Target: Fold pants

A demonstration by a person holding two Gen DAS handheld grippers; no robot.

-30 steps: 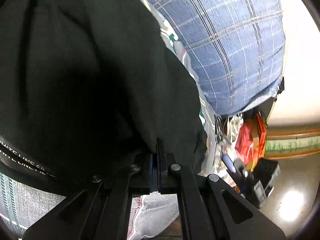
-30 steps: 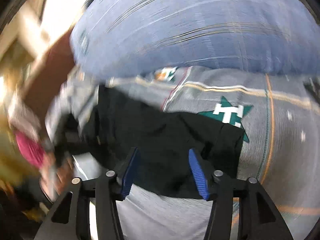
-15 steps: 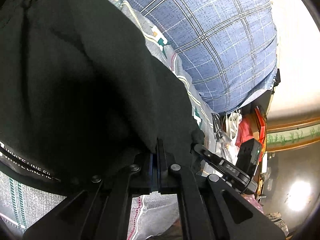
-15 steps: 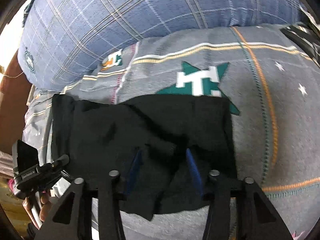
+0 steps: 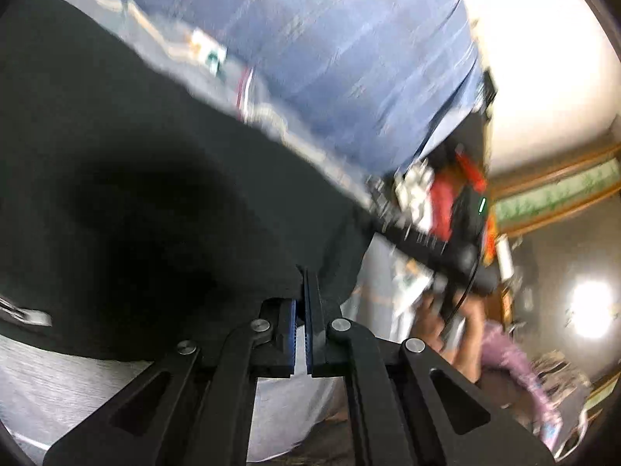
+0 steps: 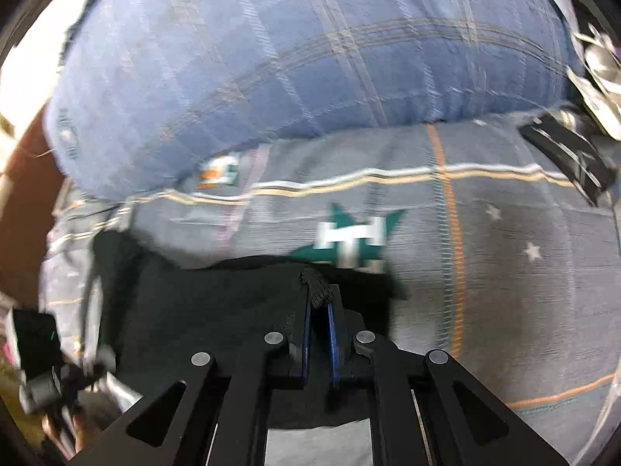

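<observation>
The black pants [image 6: 217, 310] are lying on the grey bedspread [image 6: 504, 264], below the blue plaid pillow [image 6: 310, 58]. The right hand-held gripper [image 6: 320, 303] has just been closing and is pinching a bunched fold (near the green star); the left hand-held gripper [image 5: 304, 291] is clamping their edge.

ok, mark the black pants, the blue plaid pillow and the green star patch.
black pants [image 6: 217, 310], right wrist view, flat middle.
blue plaid pillow [image 6: 310, 58], right wrist view, centre.
green star patch [image 6: 349, 237], right wrist view, white lettering.
</observation>
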